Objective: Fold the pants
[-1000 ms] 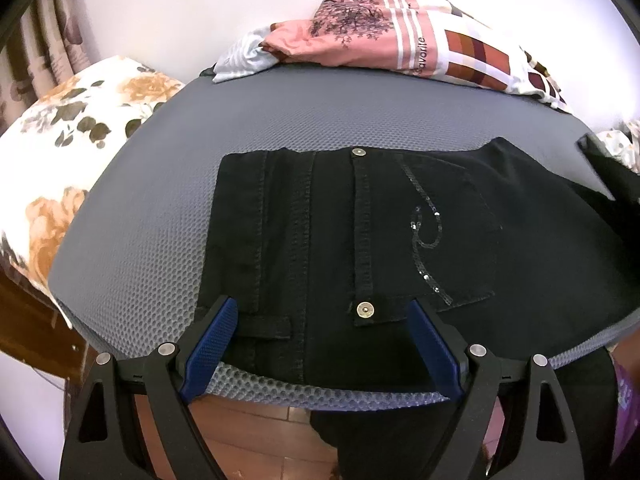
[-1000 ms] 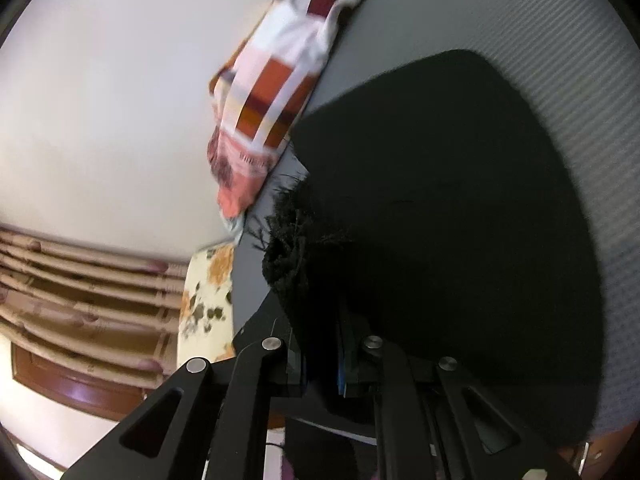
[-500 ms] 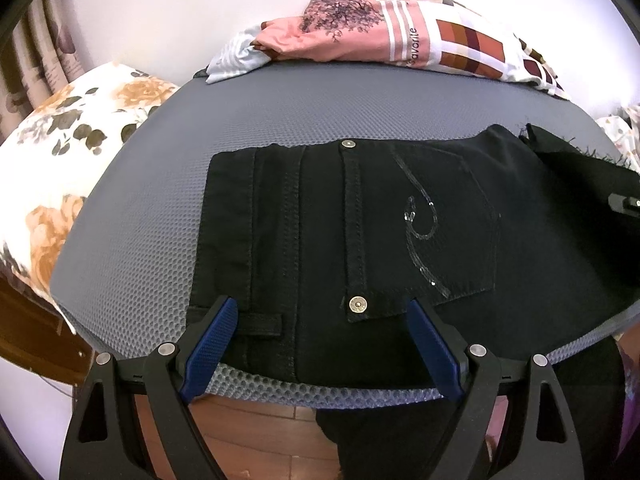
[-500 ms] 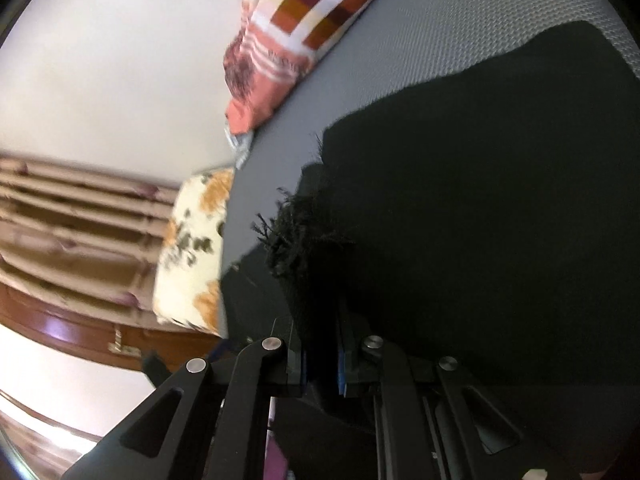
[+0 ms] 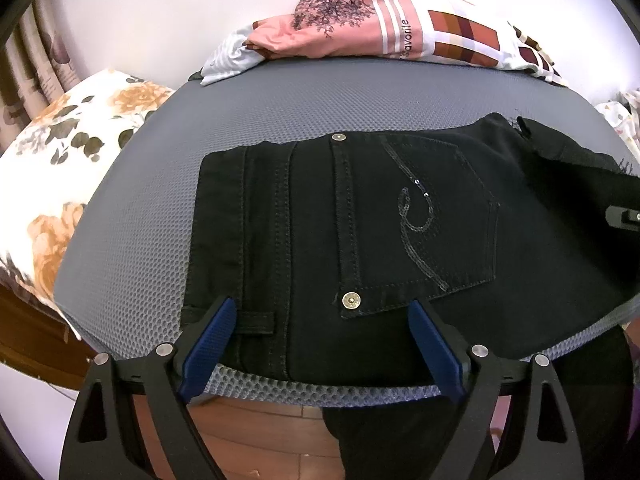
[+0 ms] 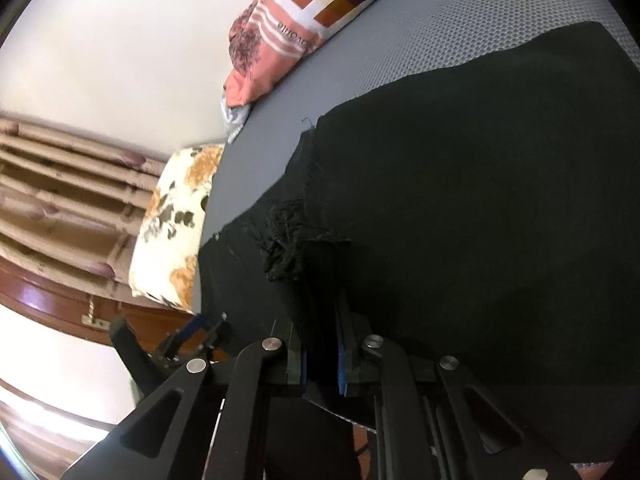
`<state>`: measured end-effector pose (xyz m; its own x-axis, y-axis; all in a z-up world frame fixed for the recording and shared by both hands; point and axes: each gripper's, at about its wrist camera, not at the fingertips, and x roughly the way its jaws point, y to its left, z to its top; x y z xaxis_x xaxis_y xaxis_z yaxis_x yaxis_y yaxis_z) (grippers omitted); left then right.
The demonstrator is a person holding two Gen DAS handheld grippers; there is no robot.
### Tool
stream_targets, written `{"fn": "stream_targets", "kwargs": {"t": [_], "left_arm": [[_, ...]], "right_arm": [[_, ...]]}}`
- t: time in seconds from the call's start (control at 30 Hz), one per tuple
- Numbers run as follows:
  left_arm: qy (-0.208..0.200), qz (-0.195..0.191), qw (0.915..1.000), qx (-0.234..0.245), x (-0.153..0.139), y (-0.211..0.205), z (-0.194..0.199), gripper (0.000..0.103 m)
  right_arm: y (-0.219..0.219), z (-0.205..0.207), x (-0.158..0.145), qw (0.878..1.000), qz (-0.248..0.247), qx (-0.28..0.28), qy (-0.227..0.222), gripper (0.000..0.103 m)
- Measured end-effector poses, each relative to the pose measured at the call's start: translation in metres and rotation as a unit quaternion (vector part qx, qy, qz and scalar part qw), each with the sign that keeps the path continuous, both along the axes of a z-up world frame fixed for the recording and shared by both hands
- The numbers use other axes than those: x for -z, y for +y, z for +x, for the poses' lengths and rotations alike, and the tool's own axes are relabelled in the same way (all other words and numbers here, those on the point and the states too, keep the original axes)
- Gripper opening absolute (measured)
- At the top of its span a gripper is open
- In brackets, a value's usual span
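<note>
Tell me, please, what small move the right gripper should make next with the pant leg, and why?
Probably lower the frayed hem and open the right gripper. Its jaws are shut on the hem, the leg already drapes over the black pants near the back pocket, and the left gripper hangs open at the waistband.

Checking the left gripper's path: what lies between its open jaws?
In the left wrist view, the black pants at the waistband, lying on the gray mattress.

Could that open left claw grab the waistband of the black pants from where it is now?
Probably yes. The left gripper hangs open right over the waistband at the near edge of the grey mattress, and nothing lies between them. The right gripper is busy farther along, shut on the frayed hem.
</note>
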<state>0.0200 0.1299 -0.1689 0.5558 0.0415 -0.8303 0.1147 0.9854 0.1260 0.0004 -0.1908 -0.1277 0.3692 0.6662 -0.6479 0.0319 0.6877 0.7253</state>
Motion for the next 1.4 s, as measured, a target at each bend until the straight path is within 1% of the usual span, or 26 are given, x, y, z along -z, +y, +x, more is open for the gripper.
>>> {"fn": "stream_targets", "kwargs": {"t": [0.1, 0.27, 0.37, 0.47, 0.53, 0.6, 0.63, 0.73, 0.8, 0.87, 0.93, 0.97, 1.0, 1.03, 1.07, 1.17, 1.23, 1.3, 1.4], "left_arm": [[0.0, 0.001, 1.0, 0.001, 0.0, 0.0, 0.0, 0.088], [0.0, 0.003, 1.0, 0.001, 0.0, 0.0, 0.0, 0.088], [0.001, 0.005, 1.0, 0.002, 0.001, -0.001, 0.0, 0.088], [0.002, 0.006, 1.0, 0.003, 0.002, -0.001, 0.0, 0.089], [0.002, 0.007, 1.0, 0.004, 0.002, -0.001, 0.0, 0.089], [0.003, 0.009, 0.9999, 0.006, 0.002, -0.002, 0.0, 0.089], [0.003, 0.01, 0.9999, 0.006, 0.002, -0.002, 0.0, 0.089], [0.004, 0.011, 0.9999, 0.007, 0.002, -0.002, 0.0, 0.089], [0.004, 0.01, 0.9999, 0.008, 0.002, -0.002, 0.0, 0.089], [0.004, 0.011, 0.9999, 0.007, 0.002, -0.003, 0.0, 0.089], [0.005, 0.012, 0.9999, 0.008, 0.002, -0.003, -0.001, 0.089], [0.005, 0.013, 0.9999, 0.008, 0.002, -0.004, -0.001, 0.089], [0.005, 0.014, 0.9999, 0.009, 0.002, -0.005, -0.001, 0.089], [0.006, 0.014, 0.9998, 0.01, 0.002, -0.004, -0.001, 0.089], [0.006, 0.013, 0.9998, 0.01, 0.002, -0.004, -0.001, 0.089], [0.006, 0.007, 0.9999, 0.008, 0.001, -0.002, 0.0, 0.089], [0.006, 0.005, 0.9999, 0.007, 0.001, -0.002, 0.0, 0.089], [0.005, 0.004, 0.9999, 0.008, 0.001, -0.002, 0.0, 0.089], [0.006, 0.007, 0.9999, 0.008, 0.001, -0.003, 0.0, 0.089]], "right_arm": [[0.004, -0.001, 0.002, 1.0, -0.018, -0.008, -0.001, 0.012], [0.016, -0.003, -0.001, 0.997, -0.07, -0.03, -0.017, 0.013], [0.026, -0.005, -0.005, 0.993, -0.105, -0.045, -0.032, 0.014], [0.039, -0.009, -0.008, 0.986, -0.148, -0.063, -0.047, 0.016], [0.046, -0.011, -0.008, 0.983, -0.161, -0.075, -0.052, 0.023], [0.053, -0.014, -0.006, 0.983, -0.153, -0.093, -0.049, 0.027], [0.058, -0.017, -0.004, 0.981, -0.157, -0.1, -0.047, 0.031], [0.068, -0.023, -0.006, 0.975, -0.175, -0.12, -0.062, 0.037], [0.067, -0.025, -0.006, 0.977, -0.16, -0.128, -0.06, 0.04], [0.063, -0.026, -0.005, 0.98, -0.14, -0.133, -0.056, 0.04], [0.058, -0.027, -0.004, 0.984, -0.103, -0.138, -0.05, 0.041], [0.053, -0.027, -0.002, 0.987, -0.069, -0.138, -0.042, 0.041], [0.042, -0.026, 0.002, 0.991, -0.006, -0.131, -0.026, 0.041], [0.033, -0.025, 0.003, 0.992, 0.028, -0.118, -0.019, 0.041], [0.021, -0.023, 0.002, 0.994, 0.046, -0.096, -0.021, 0.041], [-0.019, -0.018, -0.007, 0.997, 0.065, -0.029, -0.038, 0.042], [-0.039, -0.013, -0.012, 0.997, 0.062, 0.003, -0.041, 0.042], [-0.05, -0.01, -0.014, 0.998, 0.05, 0.019, -0.044, 0.042], [-0.045, -0.007, -0.013, 0.998, 0.034, 0.011, -0.045, 0.042]]}}
